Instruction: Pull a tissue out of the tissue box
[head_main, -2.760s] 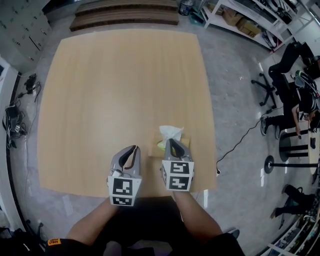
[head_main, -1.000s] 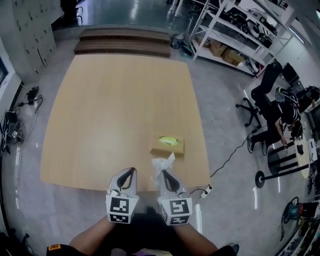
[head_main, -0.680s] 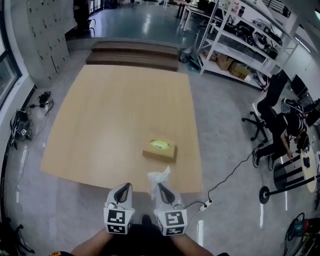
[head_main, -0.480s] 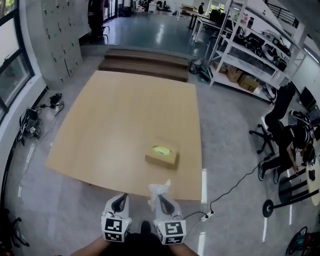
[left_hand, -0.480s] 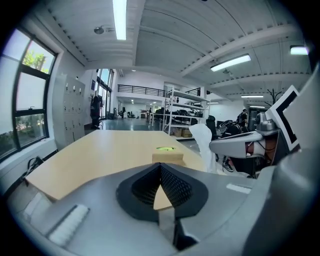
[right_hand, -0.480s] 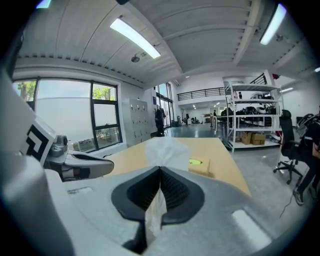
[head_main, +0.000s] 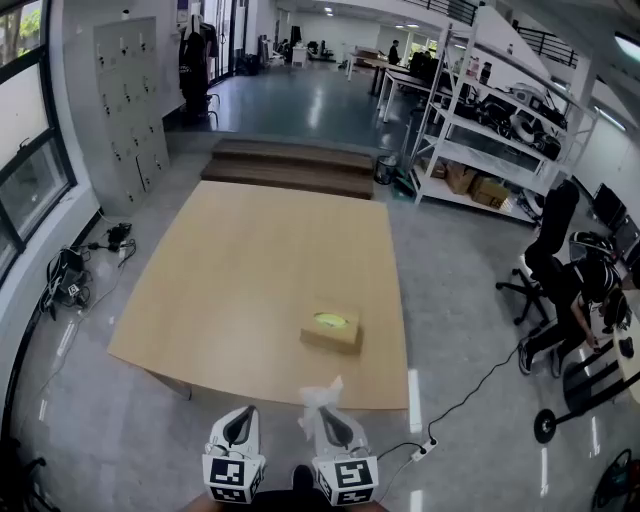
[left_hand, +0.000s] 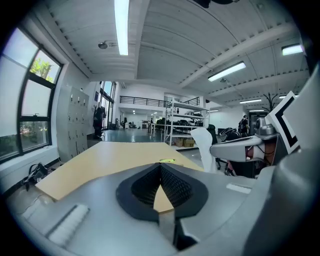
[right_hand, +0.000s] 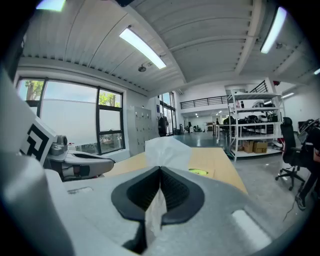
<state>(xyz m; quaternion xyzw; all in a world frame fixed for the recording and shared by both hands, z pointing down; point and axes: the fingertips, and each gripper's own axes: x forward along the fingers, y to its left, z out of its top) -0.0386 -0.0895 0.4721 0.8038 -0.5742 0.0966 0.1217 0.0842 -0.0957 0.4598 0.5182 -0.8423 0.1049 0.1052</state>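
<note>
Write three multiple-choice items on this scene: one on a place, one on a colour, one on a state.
1. Where is the box?
A. at the table's far end
B. on the table's near right part
C. off the table

2. What colour is the tissue?
A. white
B. blue
C. pink

3. How is the right gripper?
A. open
B. shut on the tissue
C. shut on nothing

Key:
1 B, the head view shows it near that corner.
2 A, it is plain white in both views.
3 B, its jaws meet with tissue pinched between them.
</note>
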